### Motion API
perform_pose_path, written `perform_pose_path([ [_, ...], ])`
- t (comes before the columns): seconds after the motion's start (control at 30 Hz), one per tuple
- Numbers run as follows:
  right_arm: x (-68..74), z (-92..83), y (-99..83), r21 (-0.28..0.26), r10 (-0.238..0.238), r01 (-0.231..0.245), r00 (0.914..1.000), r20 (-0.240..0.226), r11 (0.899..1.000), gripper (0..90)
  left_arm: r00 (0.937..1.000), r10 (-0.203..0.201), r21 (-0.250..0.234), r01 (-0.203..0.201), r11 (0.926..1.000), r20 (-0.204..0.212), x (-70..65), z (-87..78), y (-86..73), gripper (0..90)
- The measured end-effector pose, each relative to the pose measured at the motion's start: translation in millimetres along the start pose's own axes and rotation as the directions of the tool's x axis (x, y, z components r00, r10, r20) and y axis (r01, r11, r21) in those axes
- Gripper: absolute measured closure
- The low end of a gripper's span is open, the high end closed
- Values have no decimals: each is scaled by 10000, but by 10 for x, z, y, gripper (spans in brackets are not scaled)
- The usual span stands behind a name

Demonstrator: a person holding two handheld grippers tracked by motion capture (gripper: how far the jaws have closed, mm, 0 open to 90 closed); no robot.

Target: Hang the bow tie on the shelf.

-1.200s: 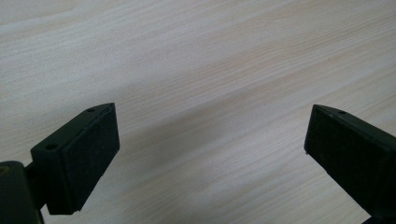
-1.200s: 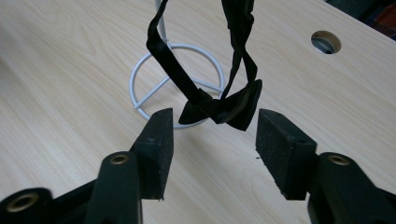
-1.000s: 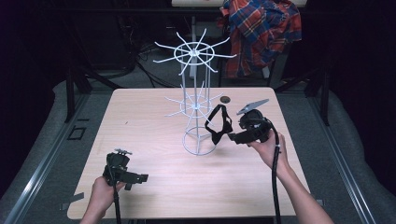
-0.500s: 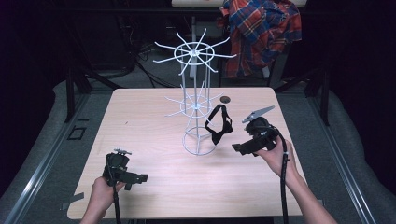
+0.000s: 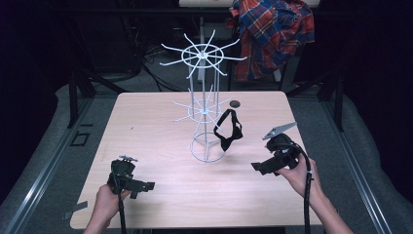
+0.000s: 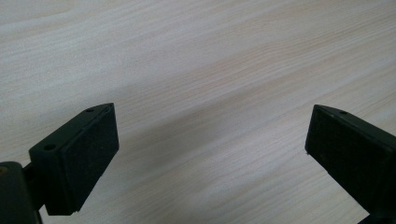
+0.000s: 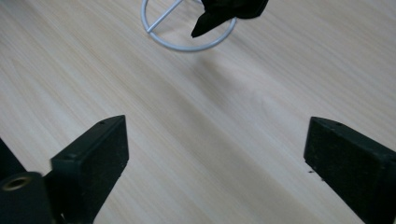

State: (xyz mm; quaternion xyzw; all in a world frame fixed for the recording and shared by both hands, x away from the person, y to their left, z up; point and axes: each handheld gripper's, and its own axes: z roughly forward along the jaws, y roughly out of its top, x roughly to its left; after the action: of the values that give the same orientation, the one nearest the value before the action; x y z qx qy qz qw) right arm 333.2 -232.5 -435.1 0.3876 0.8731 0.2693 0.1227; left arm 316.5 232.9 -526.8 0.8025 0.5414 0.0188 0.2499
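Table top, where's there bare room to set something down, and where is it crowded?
Bare wood: the far-left stretch of the table beside the white wire rack, and the near middle between the left hand-held gripper and right hand-held gripper. Crowded: the centre, around the rack's ring base and hanging black strap, with a small dark disc behind.

We see a white wire display stand point(image 5: 204, 105) upright near the middle of the wooden table point(image 5: 146, 122), slightly toward the far side. It has a round ring base, a thin central post, and two tiers of radiating spokes, the upper tier wider. A black strap-like item point(image 5: 228, 129) hangs from a lower spoke on the stand's right side, looped at the top, its lower end dangling over the right edge of the ring base point(image 7: 187, 44), where its dark tip point(image 7: 229, 14) shows.
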Motion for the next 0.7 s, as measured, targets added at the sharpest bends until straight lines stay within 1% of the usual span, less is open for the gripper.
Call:
perform_pose_path([
  [0.03, -3, -12, -35, 14, 60, -60, 10000, -1, 10000, 56, 10000, 25, 13, -25, 10000, -23, -4, 4, 1, 28],
  [0.07, -9, -26, -119, 77, 117, -118, 9999, 53, 9999, 40, 10000, 49, 11, -49, 10000, -30, -6, 5, 1, 27],
  [0.2, -11, -34, -222, 212, 216, -217, 9997, 82, 9995, 20, 9999, 89, 9, -89, 10000, -58, -10, 1, 2, 27],
  [0.23, -10, -38, -306, 346, 251, -254, 9996, 84, 9991, 0, 9999, 84, 21, -84, 10000, -76, -11, 2, 2, 27],
  [0.27, -10, -38, -306, 346, 251, -254, 9996, 84, 9991, 0, 9999, 106, 53, -105, 9999, -96, -13, 3, 2, 27],
  [0.33, -5, -45, -372, 405, 89, -89, 10000, -10, 9991, 0, 9999, 113, 63, -112, 9999, -96, -17, 10, 2, 26],
  [0.37, -1, -47, -418, 389, 90, -95, 9999, 118, 9992, 0, 9999, 129, 72, -128, 9999, -91, -17, 12, 3, 26],
  [0.4, -3, -52, -494, 585, 188, -195, 9998, 117, 9981, 0, 9999, 135, 72, -134, 9999, -90, -16, 14, 4, 26],
  [0.43, -3, -52, -494, 585, 188, -195, 9998, 117, 9981, 0, 9999, 135, 72, -134, 9999, -90, -16, 14, 4, 26],
  [0.47, 1, -45, -525, 549, 246, -250, 9997, 85, 9982, 0, 9999, 139, 92, -138, 9999, -84, -13, 16, 6, 26],
  [0.53, -7, -24, -609, 734, 281, -286, 9996, 73, 9969, 0, 9999, 65, 61, -65, 10000, -82, -16, 20, 7, 26],
  [0.57, -11, 1, -671, 858, 316, -322, 9995, 81, 9958, 0, 9999, 130, 86, -129, 9999, -65, -19, 17, 9, 26],
  [0.63, -16, 12, -695, 957, 302, -303, 9995, 33, 9949, 0, 9999, 106, 33, -106, 9999, -60, -26, 20, 10, 26],
  [0.67, -21, 36, -760, 1101, 370, -373, 9993, 51, 9932, 0, 9999, 150, 95, -149, 9998, -49, -24, 24, 14, 26],
  [0.7, -21, 36, -760, 1101, 370, -373, 9993, 51, 9932, 0, 9999, 150, 95, -149, 9998, -49, -24, 24, 14, 26],
])
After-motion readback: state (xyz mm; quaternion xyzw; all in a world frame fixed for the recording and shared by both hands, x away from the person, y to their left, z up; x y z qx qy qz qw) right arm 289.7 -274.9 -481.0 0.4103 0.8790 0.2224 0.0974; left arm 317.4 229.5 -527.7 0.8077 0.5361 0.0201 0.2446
